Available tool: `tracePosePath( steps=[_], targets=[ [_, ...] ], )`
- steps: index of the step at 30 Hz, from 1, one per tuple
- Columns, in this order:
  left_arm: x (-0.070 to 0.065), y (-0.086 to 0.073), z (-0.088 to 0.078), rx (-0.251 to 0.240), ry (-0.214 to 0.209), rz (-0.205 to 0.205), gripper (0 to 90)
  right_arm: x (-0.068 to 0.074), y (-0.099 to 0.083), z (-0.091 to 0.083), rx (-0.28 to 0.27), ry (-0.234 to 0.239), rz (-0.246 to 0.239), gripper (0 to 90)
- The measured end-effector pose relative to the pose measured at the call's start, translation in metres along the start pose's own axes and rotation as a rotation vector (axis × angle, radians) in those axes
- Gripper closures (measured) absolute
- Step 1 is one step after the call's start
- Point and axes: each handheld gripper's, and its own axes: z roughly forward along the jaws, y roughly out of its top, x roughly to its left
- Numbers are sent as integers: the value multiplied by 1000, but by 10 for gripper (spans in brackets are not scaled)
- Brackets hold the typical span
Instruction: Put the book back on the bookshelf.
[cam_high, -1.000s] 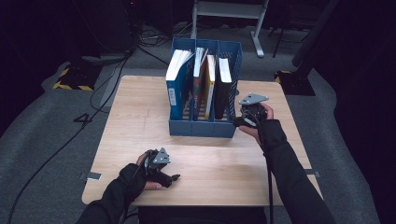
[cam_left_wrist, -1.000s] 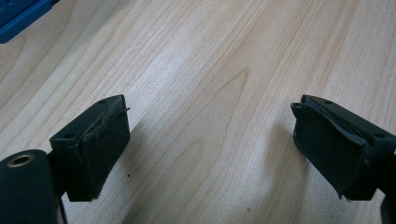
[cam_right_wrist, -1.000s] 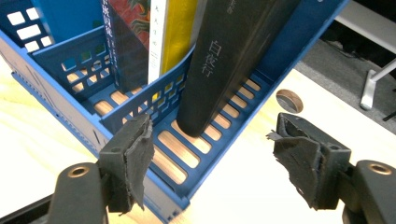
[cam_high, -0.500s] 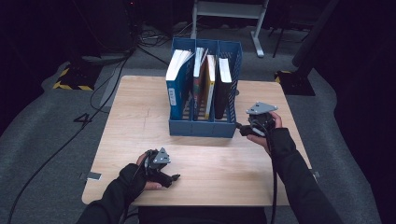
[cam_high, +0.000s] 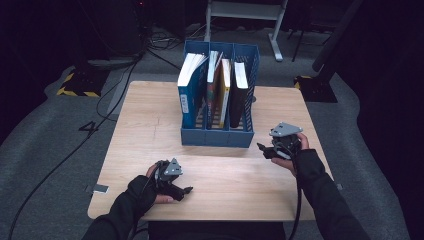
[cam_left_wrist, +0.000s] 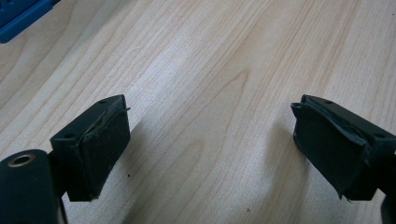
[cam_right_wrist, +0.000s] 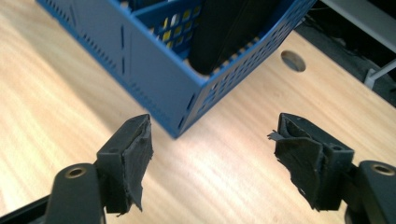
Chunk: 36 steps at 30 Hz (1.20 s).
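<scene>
Both pairs of jaws stand released, nothing between them. The left gripper (cam_high: 172, 182) rests on the table (cam_high: 150, 125) at the near edge, its pads over bare wood. The right gripper (cam_high: 267, 150) hangs just beside the rack (cam_high: 217, 137) at its near right corner, apart from it. That corner juts toward the gap in the right gripper view. Behind the wall stand books (cam_high: 220, 85), a black binder (cam_high: 239, 95) rightmost. Cables (cam_high: 100, 107) trail on the floor beyond

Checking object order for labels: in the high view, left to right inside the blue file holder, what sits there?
In the blue file holder: blue binder → colourful book → yellow book → black binder.
</scene>
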Motion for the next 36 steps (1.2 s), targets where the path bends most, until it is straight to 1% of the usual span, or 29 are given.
tracePosePath(
  steps=[2,3,9,11,13,16,19,20,22,25,28,29,32,33,34,36],
  targets=[
    [0,0,0,0,0,-1,112,1,-7,-2,7,7,-3,280],
    [0,0,0,0,0,-1,112,1,-7,-2,7,7,-3,280],
    [0,0,0,-1,1,-3,112,5,-26,-8,24,14,-8,280],
    [0,0,0,0,1,-3,112,6,-32,-10,34,8,-15,278],
    [0,0,0,-1,1,-3,112,7,-38,-12,37,14,-13,278],
    [0,0,0,0,2,-3,112,9,-46,-15,47,5,-22,278],
    [0,0,0,-1,2,-3,112,11,-55,-17,51,11,-24,277],
    [0,0,0,-1,2,-3,112,11,-55,-17,51,11,-24,277],
    [0,0,0,-1,1,-4,112,11,-62,-19,57,12,-23,277],
    [0,0,0,-1,2,-5,112,12,-72,-21,60,20,-12,276],
    [0,0,0,0,3,-5,112,12,-82,-23,71,17,-15,274],
    [0,0,0,-1,2,-5,113,11,-87,-23,73,18,0,274],
    [0,0,0,-1,3,-5,112,9,-98,-25,73,19,8,274],
    [0,0,0,-1,3,-5,113,9,-103,-26,77,21,18,273],
    [-1,0,0,-1,3,-6,113,8,-107,-27,73,29,16,272],
    [-1,0,0,-1,6,-5,113,5,-116,-29,71,32,30,272]
  ],
)
